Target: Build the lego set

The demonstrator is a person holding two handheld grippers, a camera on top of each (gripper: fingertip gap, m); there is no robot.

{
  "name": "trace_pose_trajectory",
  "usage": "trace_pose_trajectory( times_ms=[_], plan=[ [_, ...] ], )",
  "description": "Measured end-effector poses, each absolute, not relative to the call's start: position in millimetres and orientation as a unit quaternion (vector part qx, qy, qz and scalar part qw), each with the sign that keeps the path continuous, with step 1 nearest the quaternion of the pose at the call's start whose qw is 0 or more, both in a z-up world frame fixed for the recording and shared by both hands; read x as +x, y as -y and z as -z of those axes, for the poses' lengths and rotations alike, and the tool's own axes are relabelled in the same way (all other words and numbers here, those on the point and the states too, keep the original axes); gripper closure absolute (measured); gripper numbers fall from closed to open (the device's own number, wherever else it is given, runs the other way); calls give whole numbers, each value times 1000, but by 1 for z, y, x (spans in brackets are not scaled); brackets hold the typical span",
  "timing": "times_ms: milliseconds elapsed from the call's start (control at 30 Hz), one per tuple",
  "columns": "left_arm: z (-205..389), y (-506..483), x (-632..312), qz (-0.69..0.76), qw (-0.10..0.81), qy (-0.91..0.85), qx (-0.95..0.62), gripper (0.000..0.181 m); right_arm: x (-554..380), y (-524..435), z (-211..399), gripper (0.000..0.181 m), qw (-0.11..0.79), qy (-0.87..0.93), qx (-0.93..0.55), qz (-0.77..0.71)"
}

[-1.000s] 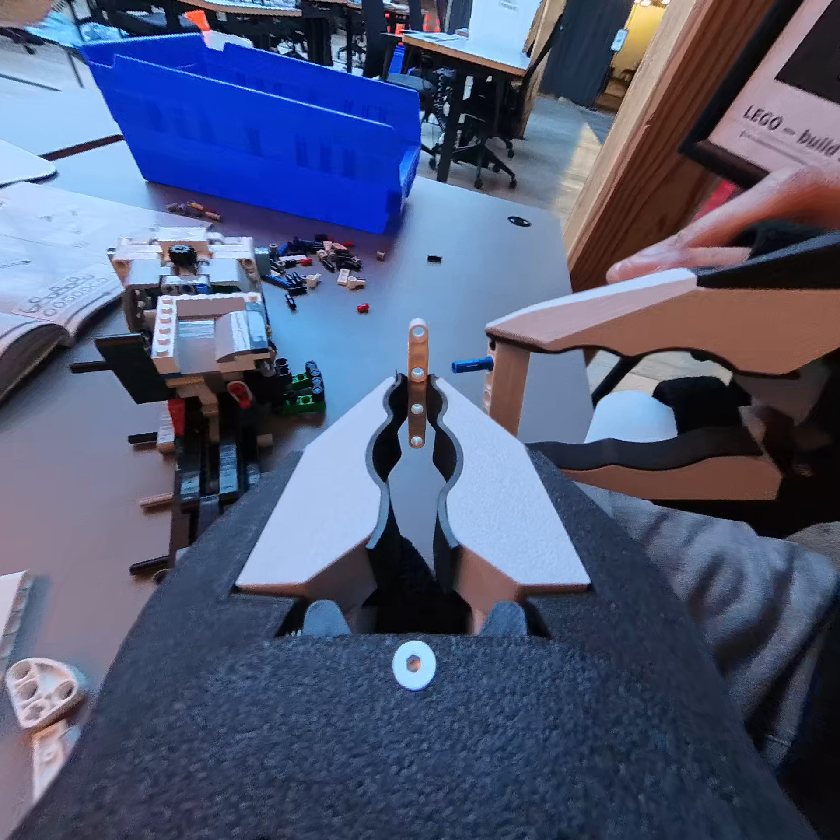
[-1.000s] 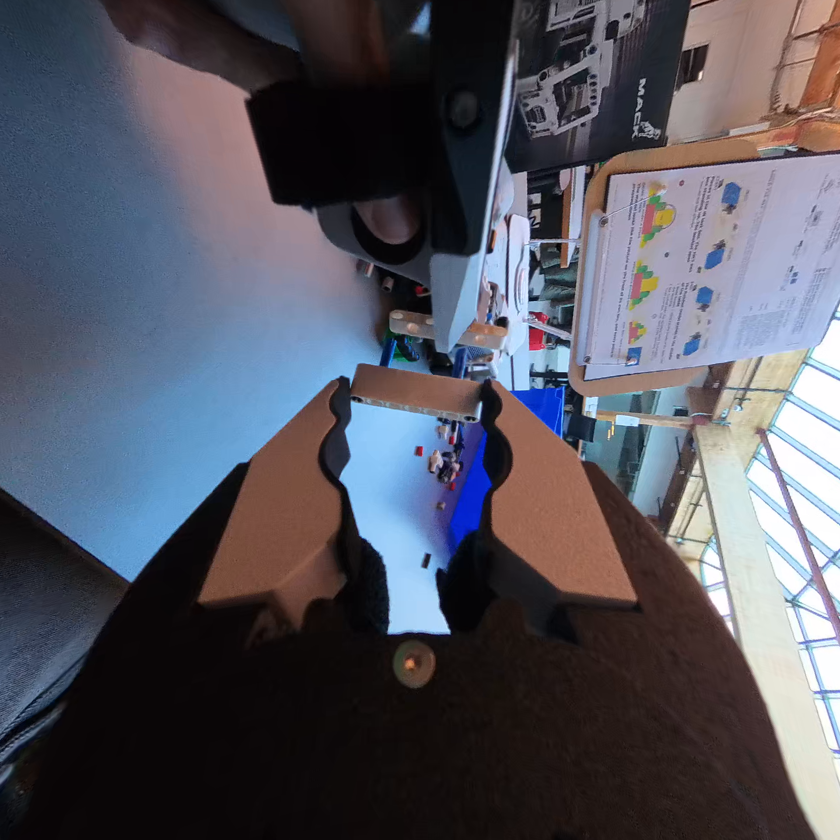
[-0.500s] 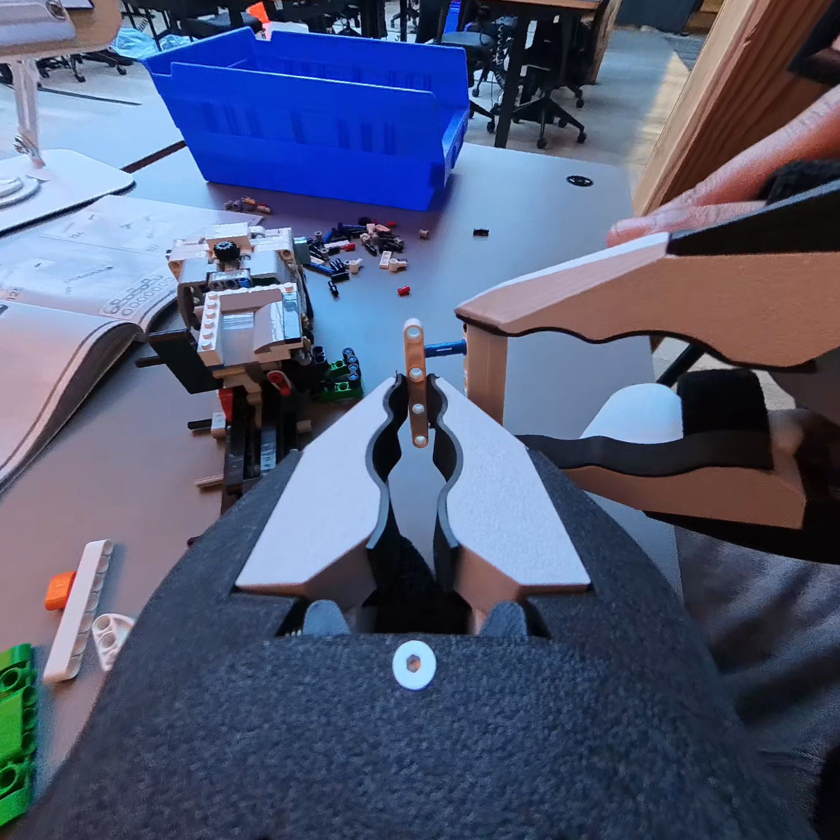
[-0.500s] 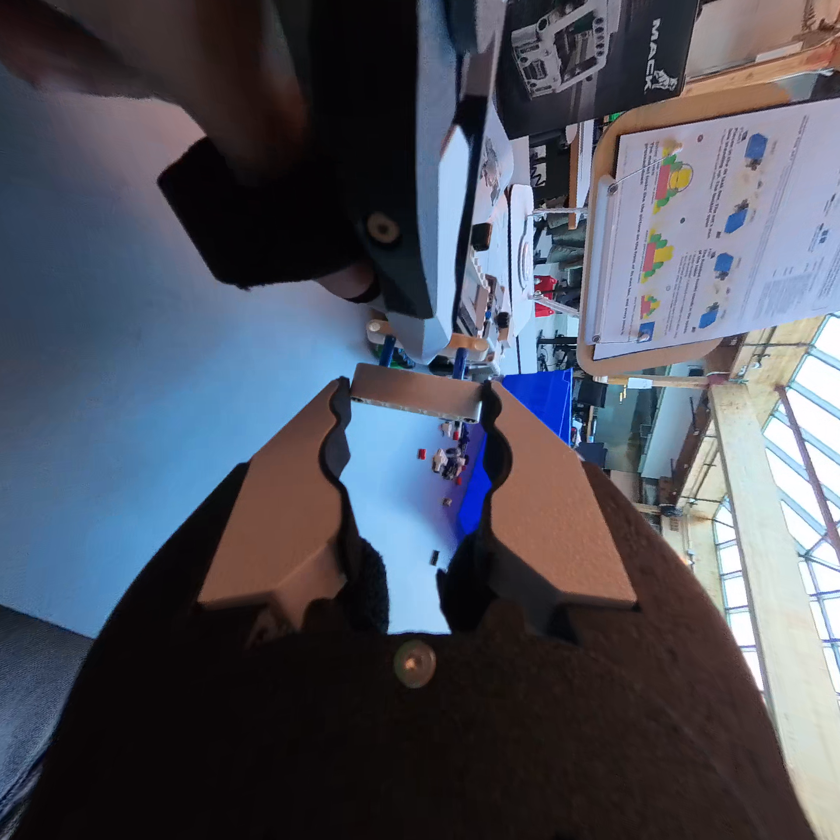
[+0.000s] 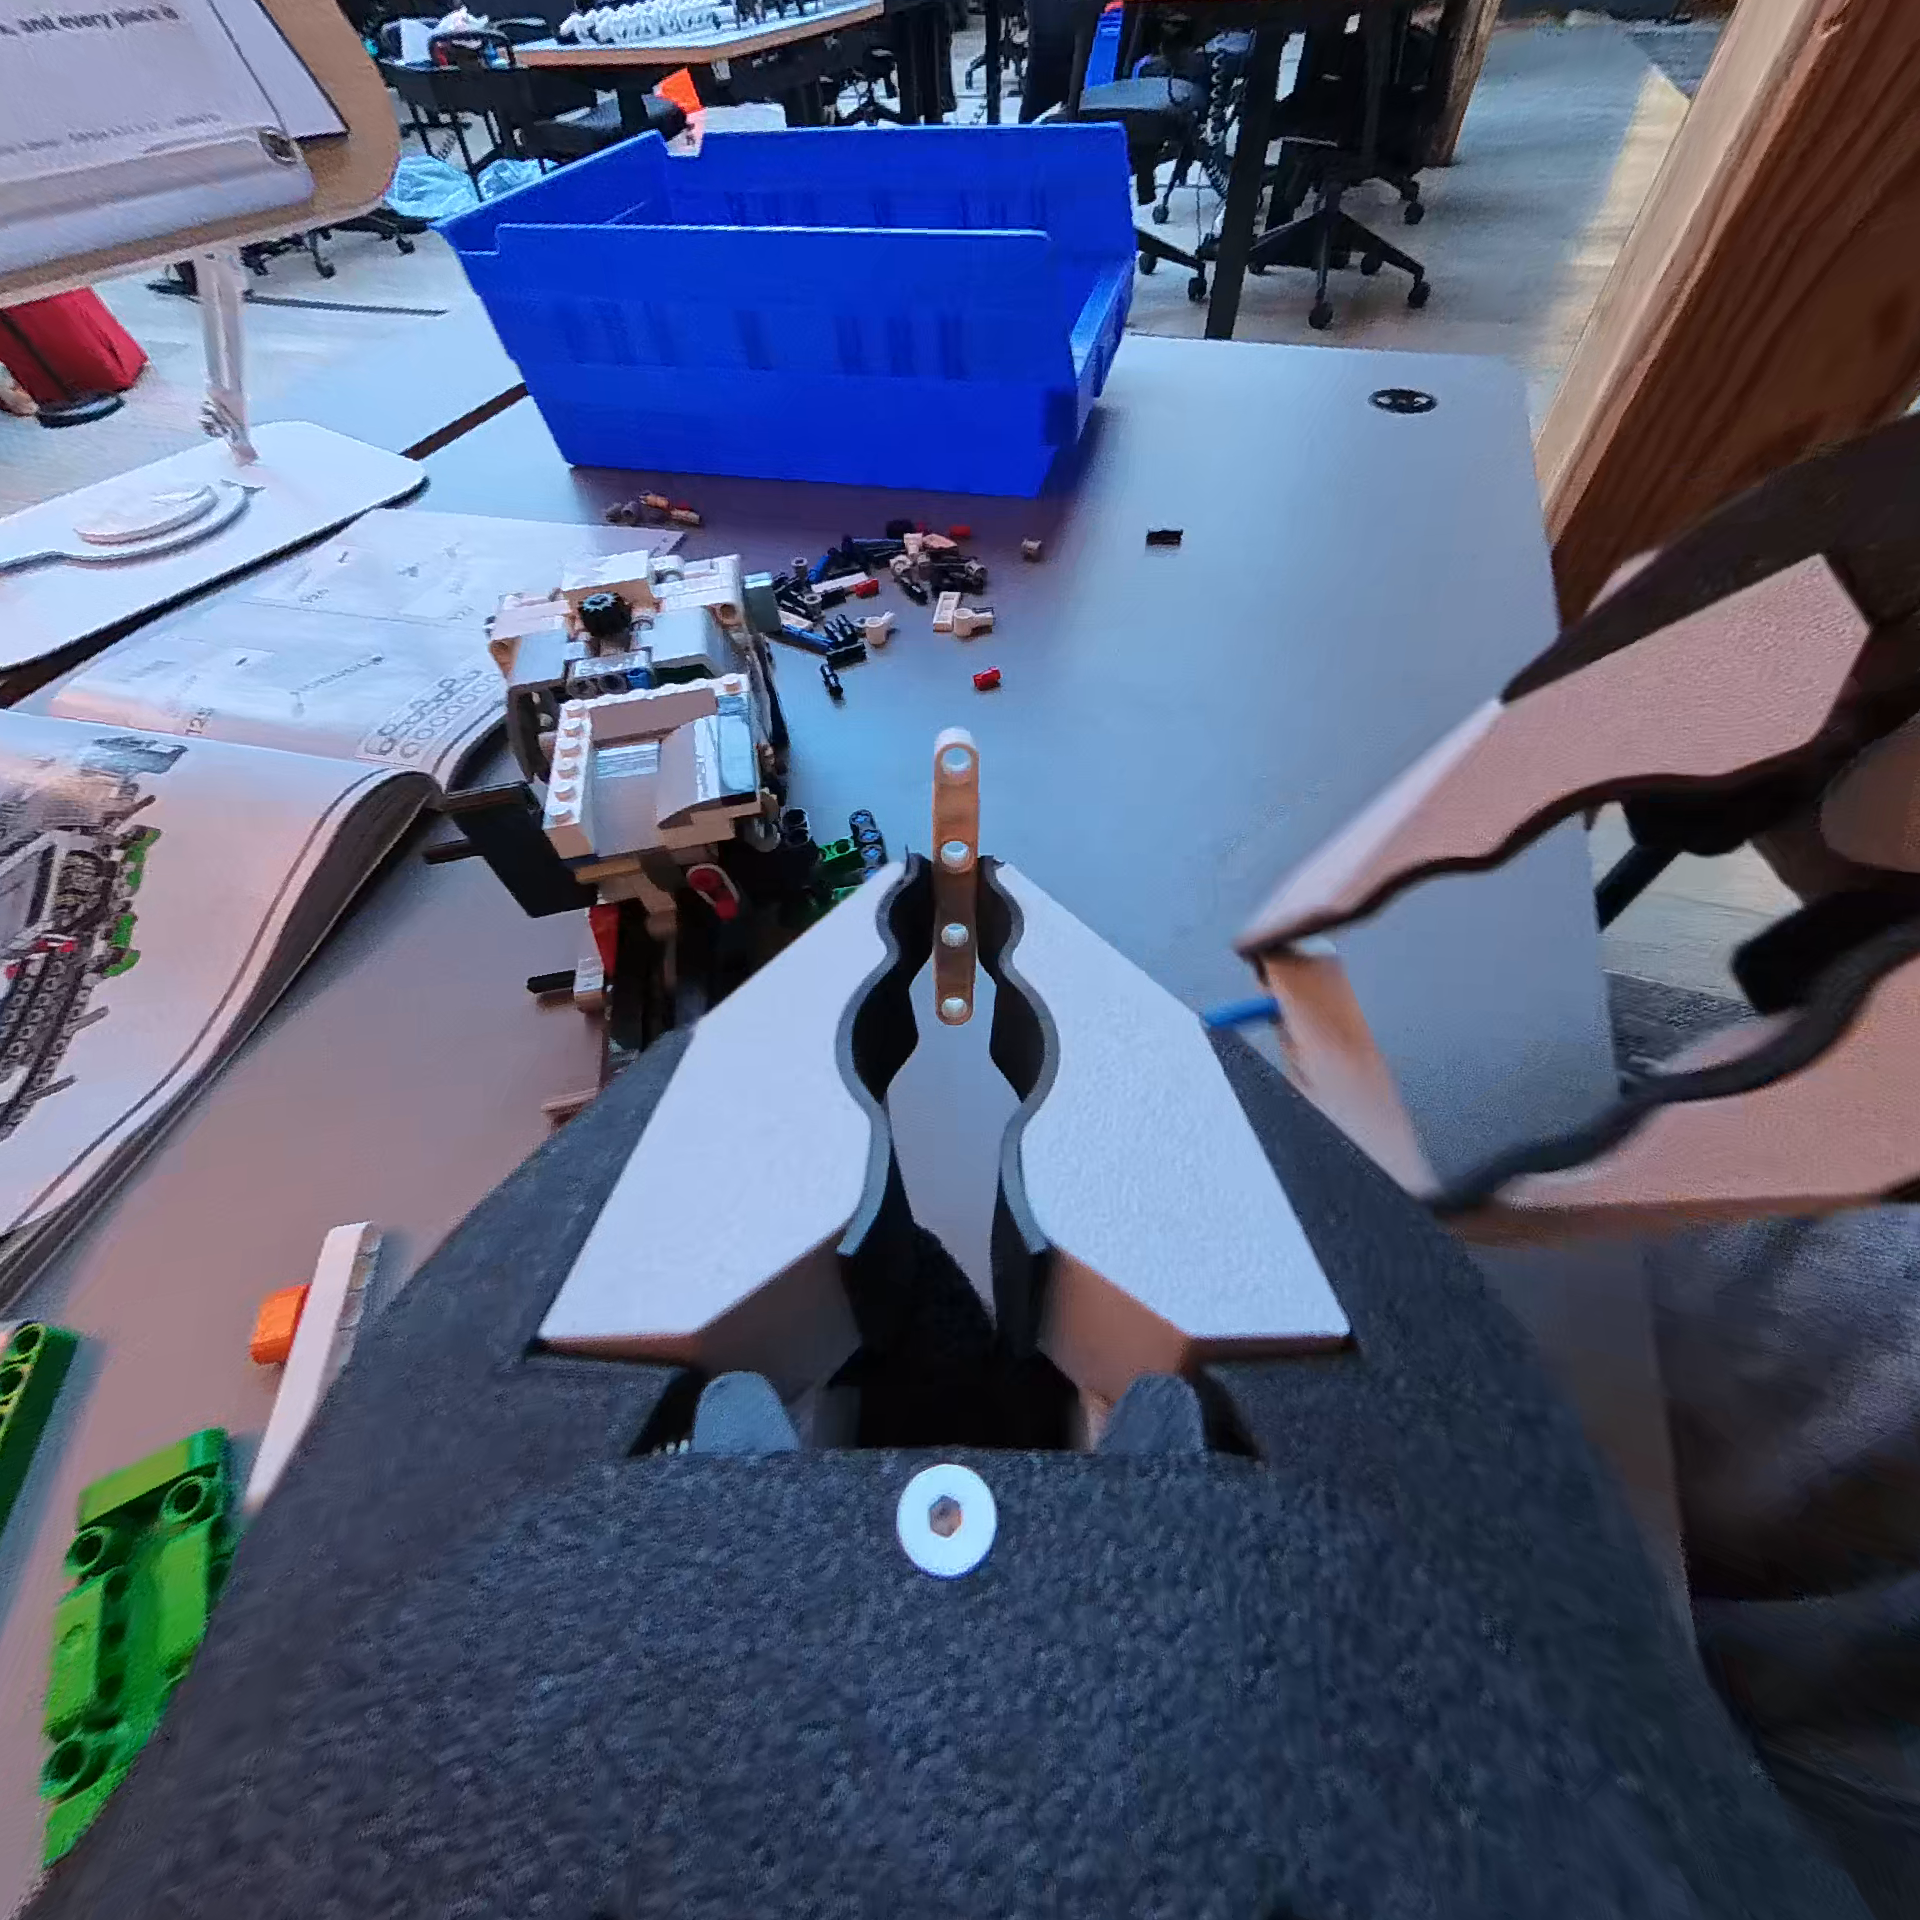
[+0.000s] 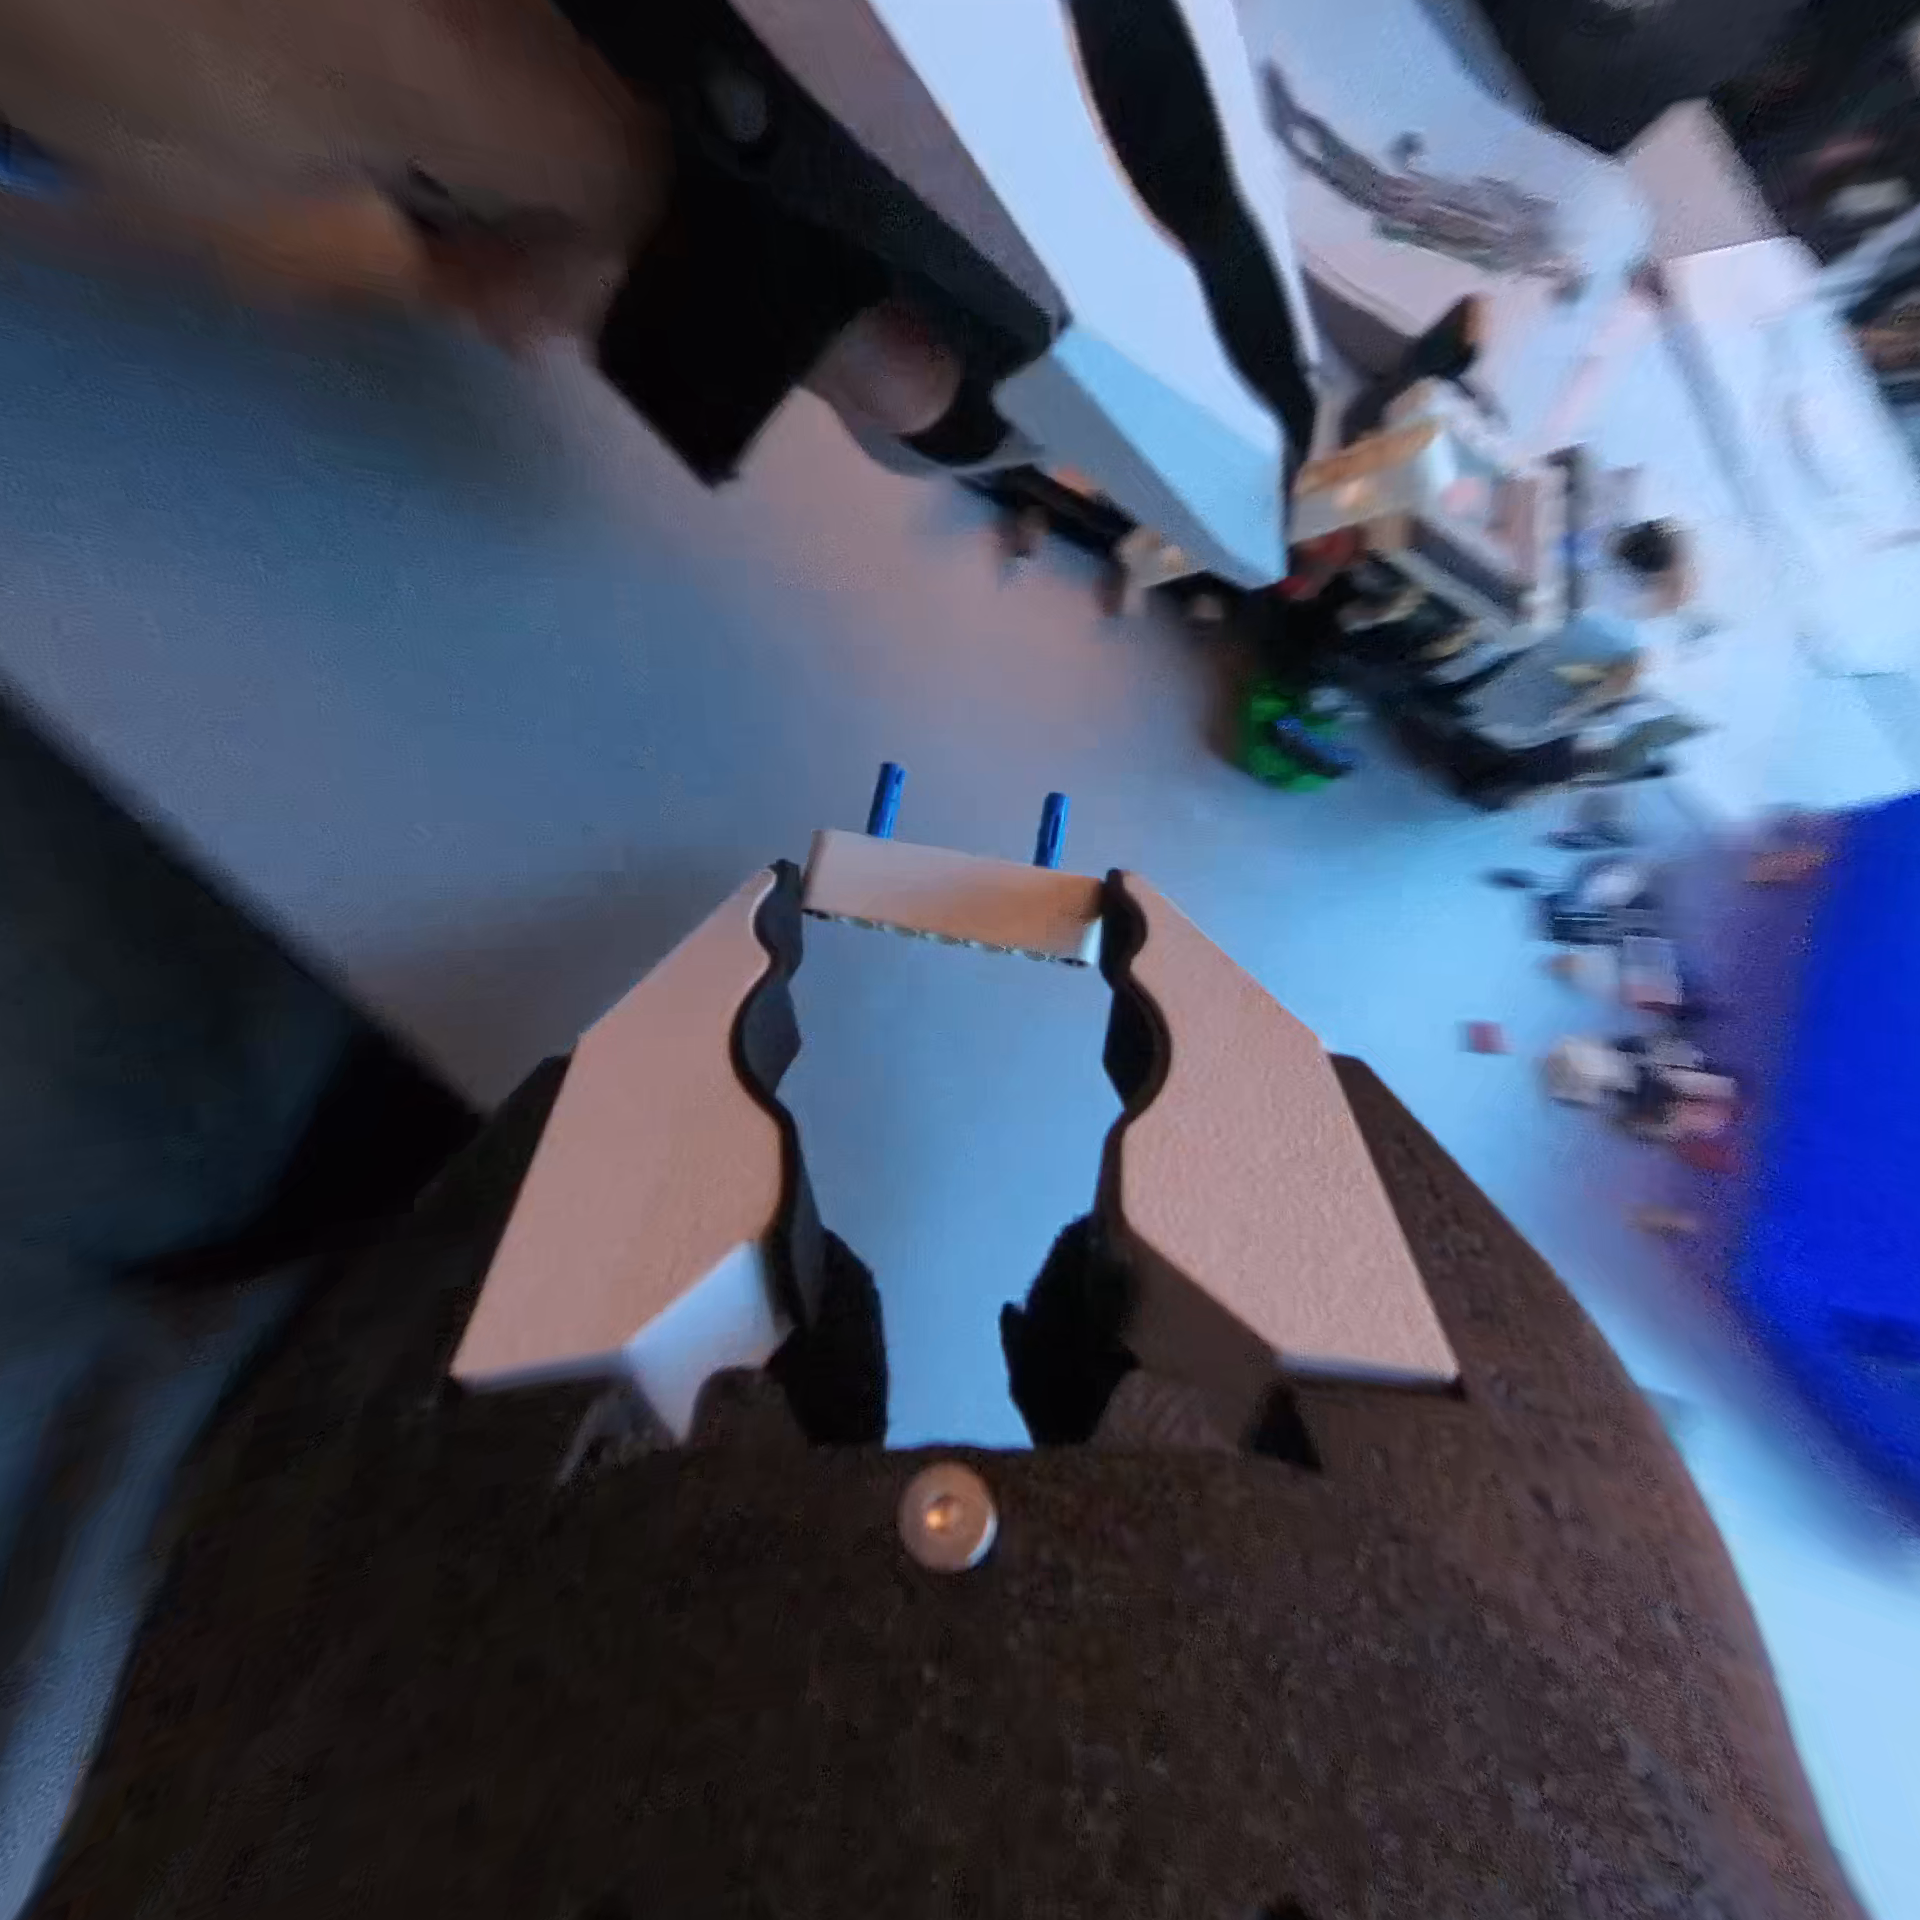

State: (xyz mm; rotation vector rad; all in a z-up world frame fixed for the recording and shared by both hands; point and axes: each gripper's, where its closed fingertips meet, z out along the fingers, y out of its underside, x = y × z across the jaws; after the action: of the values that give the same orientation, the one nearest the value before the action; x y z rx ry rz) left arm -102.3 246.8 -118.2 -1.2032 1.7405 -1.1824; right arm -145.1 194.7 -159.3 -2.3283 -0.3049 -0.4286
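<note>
My left gripper point(image 5: 951, 878) is shut on a thin tan beam with holes point(image 5: 954, 831), held upright above the dark table point(image 5: 1247, 644). My right gripper point(image 6: 945, 904) is shut on the ends of a thicker tan beam point(image 6: 951, 902) with two blue pins point(image 6: 888, 795) sticking out ahead. In the left wrist view the right gripper point(image 5: 1340, 1049) is at the right, its beam and one blue pin point(image 5: 1236, 1010) apart from the thin beam. The partly built white, grey and black model point(image 5: 634, 748) stands on the table to the left, blurred in the right wrist view point(image 6: 1455, 582).
A blue bin point(image 5: 810, 312) stands at the back, with loose small pieces point(image 5: 894, 603) in front of it. An open instruction booklet point(image 5: 208, 790) lies left. Green pieces point(image 5: 135, 1600) and a white beam with an orange part point(image 5: 312, 1340) lie near left. A wooden post point(image 5: 1745, 260) rises right.
The right gripper has swung away from the left one, so its blue pins no longer meet the thin beam. The right wrist view is now motion-blurred. Both grips are unchanged.
</note>
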Motion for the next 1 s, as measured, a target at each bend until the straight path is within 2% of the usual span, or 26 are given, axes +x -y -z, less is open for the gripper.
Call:
trace_pose_trajectory(
  times_ms=[33, 100, 167, 633, 767, 900, 1000],
  plan=[
    [119, -245, -103, 461, 346, -673, -464, 175, -161, -188, 158, 124, 398, 115, -906, 88],
    [122, -242, -103, 460, 340, -678, -462, 175, -191, -171, 154, 124, 430, 127, -893, -40],
    [123, -238, -103, 459, 340, -682, -457, 175, -201, -157, 154, 124, 443, 139, -881, -86],
    [129, -230, -105, 448, 341, -699, -441, 175, -181, -141, 191, 123, 398, 166, -901, -45],
    [128, -229, -105, 450, 340, -699, -441, 175, -184, -137, 178, 111, 429, 140, -890, -72],
    [126, -228, -105, 454, 339, -697, -439, 175, -162, -123, 150, 121, 499, -49, -861, -82],
    [125, -227, -106, 456, 337, -698, -436, 175, -160, -108, 147, 131, 539, -278, -764, -220]
  ],
)
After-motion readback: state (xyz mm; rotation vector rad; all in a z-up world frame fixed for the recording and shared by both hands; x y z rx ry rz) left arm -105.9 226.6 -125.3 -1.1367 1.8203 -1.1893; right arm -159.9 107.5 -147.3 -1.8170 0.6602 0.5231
